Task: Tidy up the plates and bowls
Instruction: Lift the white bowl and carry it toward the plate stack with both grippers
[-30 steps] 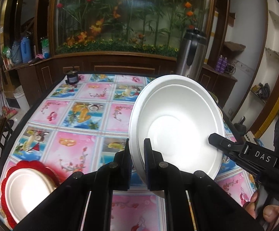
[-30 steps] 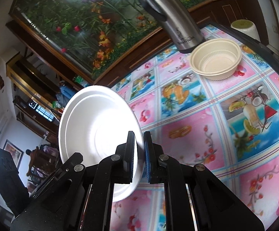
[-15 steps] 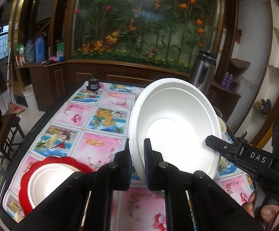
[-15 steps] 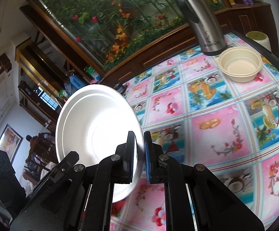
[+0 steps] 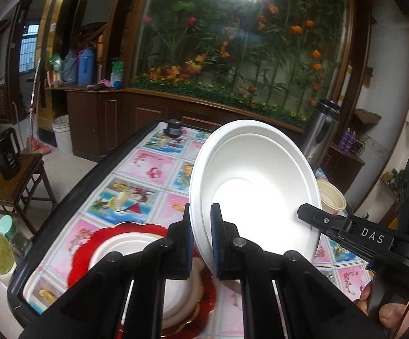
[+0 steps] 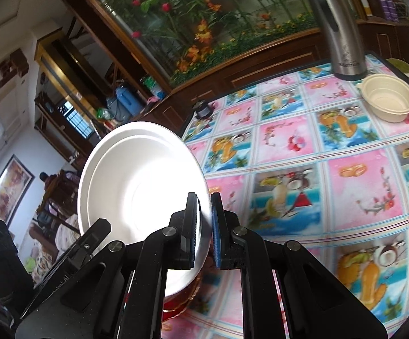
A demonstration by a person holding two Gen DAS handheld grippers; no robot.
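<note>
Left to right: a red plate (image 5: pixel 125 230) with a white plate (image 5: pixel 136 250) on it lies near the table's (image 5: pixel 71 210) left edge, larger and closer in view than a second ago. The left gripper (image 5: pixel 200 236) and right gripper (image 6: pixel 204 236) each clamp narrowly on opposite rims of one white bowl (image 5: pixel 255 186), held tilted above the table. Carried leftward, the bowl now hangs just beside the stack, likely its destination. A beige bowl (image 6: pixel 388 100) remains far right.
</note>
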